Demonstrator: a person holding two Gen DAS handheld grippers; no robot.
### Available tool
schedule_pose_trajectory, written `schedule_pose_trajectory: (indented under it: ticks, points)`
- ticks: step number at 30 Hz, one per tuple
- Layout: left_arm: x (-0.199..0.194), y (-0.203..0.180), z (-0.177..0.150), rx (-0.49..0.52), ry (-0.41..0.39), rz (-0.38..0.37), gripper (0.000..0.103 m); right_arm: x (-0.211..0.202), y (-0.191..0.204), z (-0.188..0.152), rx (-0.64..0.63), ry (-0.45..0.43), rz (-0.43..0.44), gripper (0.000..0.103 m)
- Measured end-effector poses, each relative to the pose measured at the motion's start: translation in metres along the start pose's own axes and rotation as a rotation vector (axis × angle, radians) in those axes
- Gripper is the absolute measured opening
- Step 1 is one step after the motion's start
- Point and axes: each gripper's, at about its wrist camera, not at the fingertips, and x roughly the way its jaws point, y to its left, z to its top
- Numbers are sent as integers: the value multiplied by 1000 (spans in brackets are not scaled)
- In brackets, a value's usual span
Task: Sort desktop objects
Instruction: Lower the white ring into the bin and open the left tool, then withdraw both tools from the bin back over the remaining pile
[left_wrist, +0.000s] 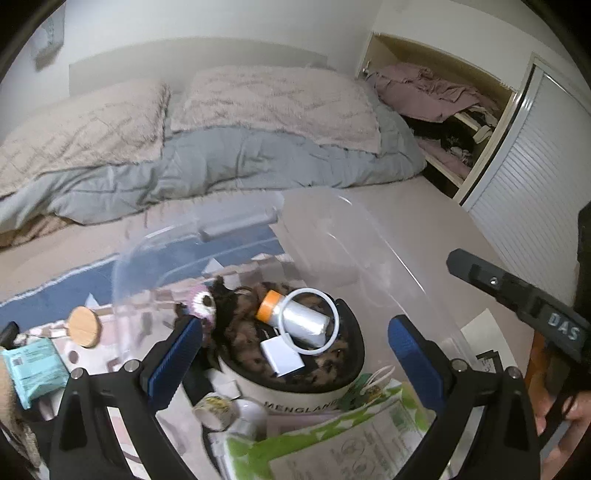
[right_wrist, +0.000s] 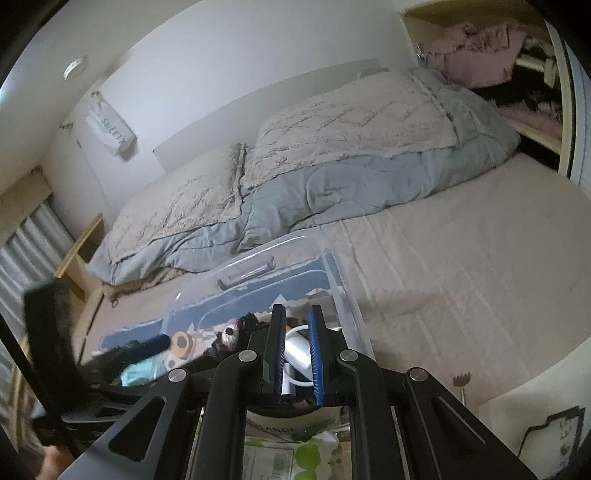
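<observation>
Bedroom w/ bed filling the upper frame. Clear bin (left_wrist: 229, 236) sitting lower centre, silver bottle (left_wrist: 301, 319) lying inside: light, stiff, slick; grab mid-body. Left tongs (left_wrist: 295, 354) spreading wide, empty. Right tongs (right_wrist: 295, 354) pressed nearly together, apparently holding nothing.

Dim, soft indoor light; slight motion blur; strong fisheye bending, dark corners.
</observation>
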Motion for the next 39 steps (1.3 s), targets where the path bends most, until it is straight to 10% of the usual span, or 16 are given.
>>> schedule_pose_trajectory:
  ticks: [6,7,10,16,39]
  points:
    - [-32,3,-11,27,-70,16,101,-11,7,-4,-45,-36,-9,12]
    - [-35,3,-12,28,-77,17,101,-14,8,-4,-45,-44,-12,18]
    - [-51,5,-19,29,-101,19,102,-27,10,-6,-53,-84,-37,77]
    - [-88,4,-36,43,-160,42,103,-45,22,-15,-85,-113,-63,95]
    - [-205,32,-101,125,-326,146,103,-138,82,-77,-217,-336,-127,103]
